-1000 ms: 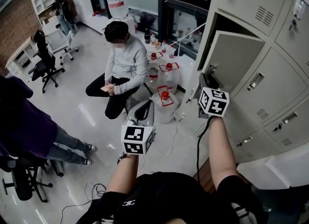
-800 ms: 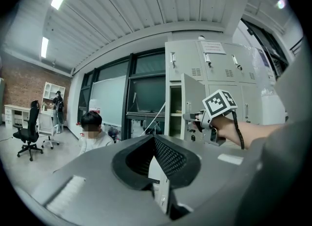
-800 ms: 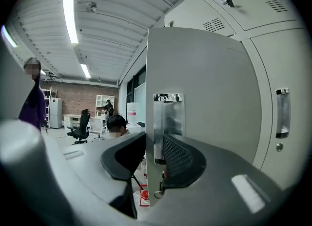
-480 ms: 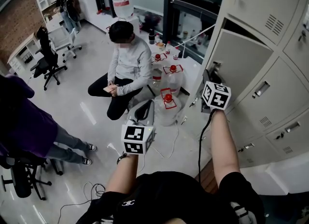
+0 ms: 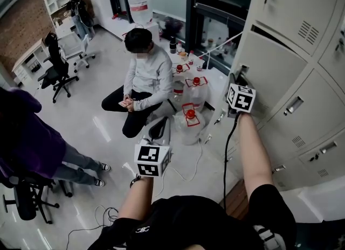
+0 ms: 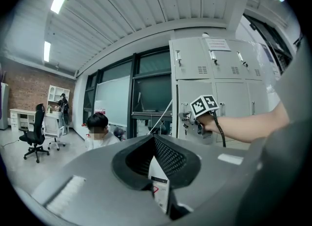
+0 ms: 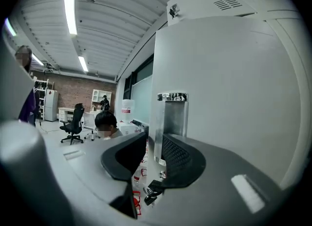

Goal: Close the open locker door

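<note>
The grey locker door [image 5: 269,67] stands almost flush with the locker bank, with only a thin dark gap along its top edge. My right gripper [image 5: 235,77] is at the door's free left edge, by the latch. In the right gripper view the door face [image 7: 229,98] fills the right side. Its metal latch plate [image 7: 173,118] shows in the gap between the jaws of the right gripper [image 7: 155,142], and the left jaw is clear of it. My left gripper [image 5: 159,126] hangs low over the floor, away from the lockers. The left gripper [image 6: 155,137] has its tips together and holds nothing.
A person [image 5: 143,74] sits on the floor near the lockers. Beside them stand several water jugs with red caps [image 5: 188,117]. Another person in purple [image 5: 27,141] stands at the left near office chairs [image 5: 59,71]. Cables [image 5: 108,211] lie on the floor.
The door has swung from about half open to nearly shut. My right gripper moved with its free edge toward the locker bank. The left gripper barely moved.
</note>
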